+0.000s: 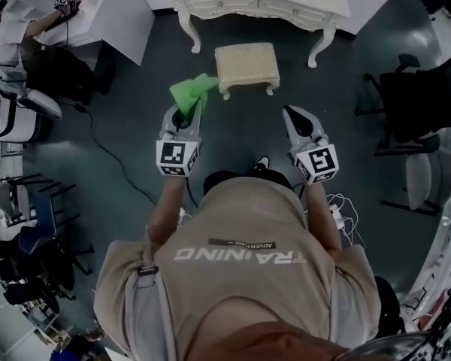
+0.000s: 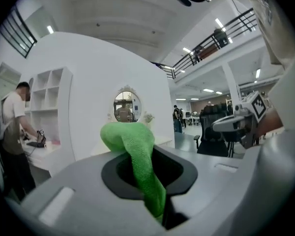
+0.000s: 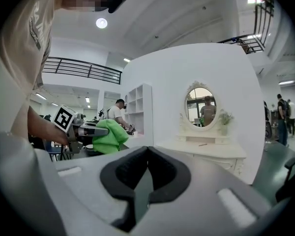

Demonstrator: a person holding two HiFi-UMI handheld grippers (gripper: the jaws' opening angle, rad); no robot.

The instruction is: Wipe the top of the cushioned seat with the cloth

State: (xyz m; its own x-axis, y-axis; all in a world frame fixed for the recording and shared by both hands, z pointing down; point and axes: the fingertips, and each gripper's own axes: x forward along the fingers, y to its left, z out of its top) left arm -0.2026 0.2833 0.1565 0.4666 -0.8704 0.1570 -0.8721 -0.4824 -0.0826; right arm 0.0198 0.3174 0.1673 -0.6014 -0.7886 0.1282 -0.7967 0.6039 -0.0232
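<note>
Your left gripper (image 1: 186, 111) has its jaws pinching the green cloth (image 1: 192, 92) by one narrow fold, and the rest bunches loose beyond the tips at about 11 o'clock from you. The cushioned seat (image 1: 246, 64) stands on the floor at 12 o'clock, in front of the white dressing table (image 1: 259, 2), and the cloth isn't touching it yet. Your right gripper (image 1: 301, 119) at 1 o'clock has its jaws pressed together on nothing. With so thin a hold, dragging across the padded top could likely pull the cloth free. A hard push might also slide the small seat on its legs, since nothing steadies it. Your shirt (image 1: 240, 292) reads "TRAINING", and a smaller strip seems to say "ADVENTURE".
</note>
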